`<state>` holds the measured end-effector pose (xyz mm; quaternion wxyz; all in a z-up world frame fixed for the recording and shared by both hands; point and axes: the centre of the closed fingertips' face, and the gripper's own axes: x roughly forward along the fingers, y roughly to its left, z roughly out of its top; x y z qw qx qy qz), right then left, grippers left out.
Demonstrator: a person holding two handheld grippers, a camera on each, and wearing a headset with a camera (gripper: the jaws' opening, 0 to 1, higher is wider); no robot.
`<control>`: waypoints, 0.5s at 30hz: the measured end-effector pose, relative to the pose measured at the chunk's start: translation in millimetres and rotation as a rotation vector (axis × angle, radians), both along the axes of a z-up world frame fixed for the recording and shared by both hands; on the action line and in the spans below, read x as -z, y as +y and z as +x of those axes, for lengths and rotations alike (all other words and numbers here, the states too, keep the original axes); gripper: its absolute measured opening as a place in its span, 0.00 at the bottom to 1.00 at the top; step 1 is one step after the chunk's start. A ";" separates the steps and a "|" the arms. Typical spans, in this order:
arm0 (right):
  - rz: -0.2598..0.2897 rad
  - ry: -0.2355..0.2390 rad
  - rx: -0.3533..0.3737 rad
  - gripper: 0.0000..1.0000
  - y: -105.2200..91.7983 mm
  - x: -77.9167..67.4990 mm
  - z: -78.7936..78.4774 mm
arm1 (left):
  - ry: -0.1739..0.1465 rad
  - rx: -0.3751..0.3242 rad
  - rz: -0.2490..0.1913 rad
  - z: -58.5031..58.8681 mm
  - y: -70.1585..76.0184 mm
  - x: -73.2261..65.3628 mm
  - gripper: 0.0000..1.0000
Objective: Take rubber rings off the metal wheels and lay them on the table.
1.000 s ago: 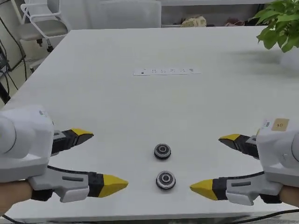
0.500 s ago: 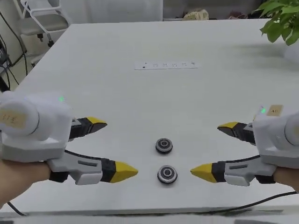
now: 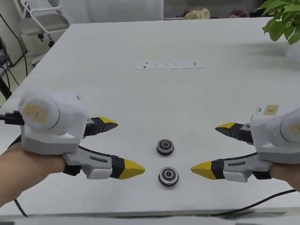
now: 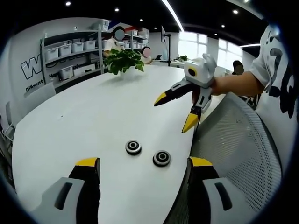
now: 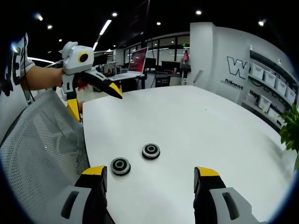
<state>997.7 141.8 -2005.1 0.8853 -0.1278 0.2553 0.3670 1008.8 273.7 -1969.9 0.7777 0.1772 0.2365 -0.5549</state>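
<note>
Two small metal wheels with black rubber rings lie flat near the table's front edge, one farther [image 3: 165, 146] and one nearer [image 3: 168, 176]. My left gripper [image 3: 126, 146] is open to their left, jaws pointing right. To their right my right gripper [image 3: 207, 148] is open and points left. Neither touches a wheel. The left gripper view shows the far wheel [image 4: 133, 147] and the near wheel [image 4: 161, 158] just beyond my open left gripper [image 4: 142, 162], with the right gripper [image 4: 174, 115] behind. In the right gripper view the two wheels [image 5: 151, 150] [image 5: 120, 166] lie ahead of my right gripper [image 5: 152, 171].
A flush socket strip [image 3: 169, 65] sits mid-table. A green plant [image 3: 281, 23] stands at the back right and a white chair [image 3: 40, 18] at the back left. A grey mesh chair [image 4: 233, 149] is at the table's front edge. A cable [image 3: 253, 206] runs along that edge.
My left gripper has moved right and a little up the picture, closer to the wheels. The right gripper has stayed about where it was. The wheels have not moved.
</note>
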 end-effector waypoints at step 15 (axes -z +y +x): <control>0.008 0.022 -0.074 0.72 12.5 18.9 0.0 | 0.046 0.058 -0.005 2.6 -18.5 15.2 0.66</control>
